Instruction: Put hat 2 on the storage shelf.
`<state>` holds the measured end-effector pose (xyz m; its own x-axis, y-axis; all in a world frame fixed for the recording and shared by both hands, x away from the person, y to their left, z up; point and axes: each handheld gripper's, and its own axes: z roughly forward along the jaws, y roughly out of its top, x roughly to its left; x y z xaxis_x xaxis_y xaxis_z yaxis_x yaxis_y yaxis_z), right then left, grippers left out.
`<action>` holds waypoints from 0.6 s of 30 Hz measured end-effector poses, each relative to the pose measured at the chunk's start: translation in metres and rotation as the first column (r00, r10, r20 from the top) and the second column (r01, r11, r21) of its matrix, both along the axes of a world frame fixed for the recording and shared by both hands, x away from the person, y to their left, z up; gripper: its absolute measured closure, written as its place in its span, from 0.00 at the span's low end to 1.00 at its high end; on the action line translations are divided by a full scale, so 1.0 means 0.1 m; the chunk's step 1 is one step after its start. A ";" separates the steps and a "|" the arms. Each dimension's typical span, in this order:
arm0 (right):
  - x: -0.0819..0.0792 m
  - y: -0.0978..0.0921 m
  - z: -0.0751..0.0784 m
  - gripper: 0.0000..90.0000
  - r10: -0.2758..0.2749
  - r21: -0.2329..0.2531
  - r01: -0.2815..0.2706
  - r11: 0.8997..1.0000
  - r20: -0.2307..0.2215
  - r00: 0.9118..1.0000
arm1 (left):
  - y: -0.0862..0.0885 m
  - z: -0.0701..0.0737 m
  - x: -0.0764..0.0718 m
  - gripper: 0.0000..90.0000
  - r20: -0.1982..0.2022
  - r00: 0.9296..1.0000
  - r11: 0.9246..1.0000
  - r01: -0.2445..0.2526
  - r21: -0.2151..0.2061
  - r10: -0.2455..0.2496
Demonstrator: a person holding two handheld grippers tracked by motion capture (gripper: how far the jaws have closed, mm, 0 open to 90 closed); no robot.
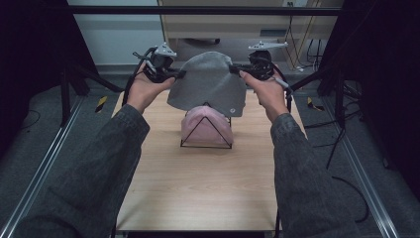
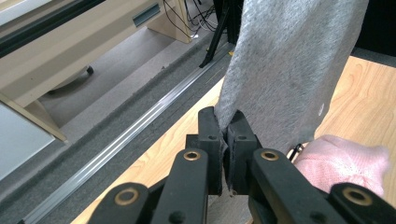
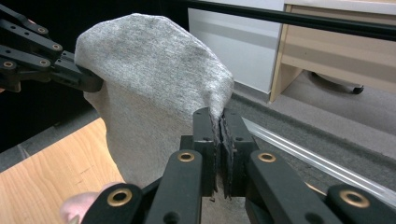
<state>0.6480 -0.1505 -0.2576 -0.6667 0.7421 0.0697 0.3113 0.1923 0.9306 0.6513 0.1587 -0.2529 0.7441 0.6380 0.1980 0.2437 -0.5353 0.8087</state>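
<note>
A soft grey knitted beanie hat (image 1: 208, 82) hangs in the air above the far half of the table, stretched between the two grippers and held clear of the wood. The left gripper (image 1: 179, 74) is clenched on the hat's left edge: in the left gripper view its two black jaws (image 2: 223, 140) stand pressed together with a thin fold of grey fabric pinched between them, and the rest of the hat (image 2: 289, 70) rises up and away from the pinch. The right gripper (image 1: 235, 68) is clenched on the opposite edge in the same way; in the right gripper view its jaws (image 3: 217, 140) are closed on a gathered corner of the knit, with the domed crown (image 3: 154, 74) spreading to the left, where the other gripper's jaws bite the far side.

The hat is a plain heathered grey, rounded at the top, its lower edge hanging loose. A small pale round tag or button (image 1: 230, 110) sits near the lower right hem; nothing on it can be read.

Just below and in front of the hanging hat sits a pink knitted hat (image 1: 205, 130) draped over a black wire triangular stand (image 1: 206, 134), which rests on the light wooden table (image 1: 198, 193). The grey hat's lower edge overlaps the top of the pink one in the high view; whether they touch I cannot tell. Dark grey sleeves (image 1: 99, 168) cover both forearms.
</note>
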 end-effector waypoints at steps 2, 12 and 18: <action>-0.01 0.01 -0.03 0.96 0.003 0.003 -0.003 1.000 -0.005 1.000 | 0.01 -0.03 -0.01 0.96 -0.005 1.000 1.000 0.003 0.007 -0.003; -0.03 0.06 -0.24 0.96 0.009 -0.020 -0.010 1.000 -0.033 0.999 | 0.01 -0.26 -0.03 0.96 -0.042 0.999 1.000 0.003 0.011 -0.003; -0.03 0.07 -0.33 0.96 0.010 -0.023 -0.011 1.000 -0.051 0.999 | 0.03 -0.35 -0.03 0.96 -0.057 0.998 1.000 0.004 0.021 -0.003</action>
<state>0.6450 -0.1435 -0.2901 -0.6706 0.7367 0.0867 0.3559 0.2171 0.9090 0.6479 0.1615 -0.2879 0.7566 0.6317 0.1687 0.2871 -0.5527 0.7823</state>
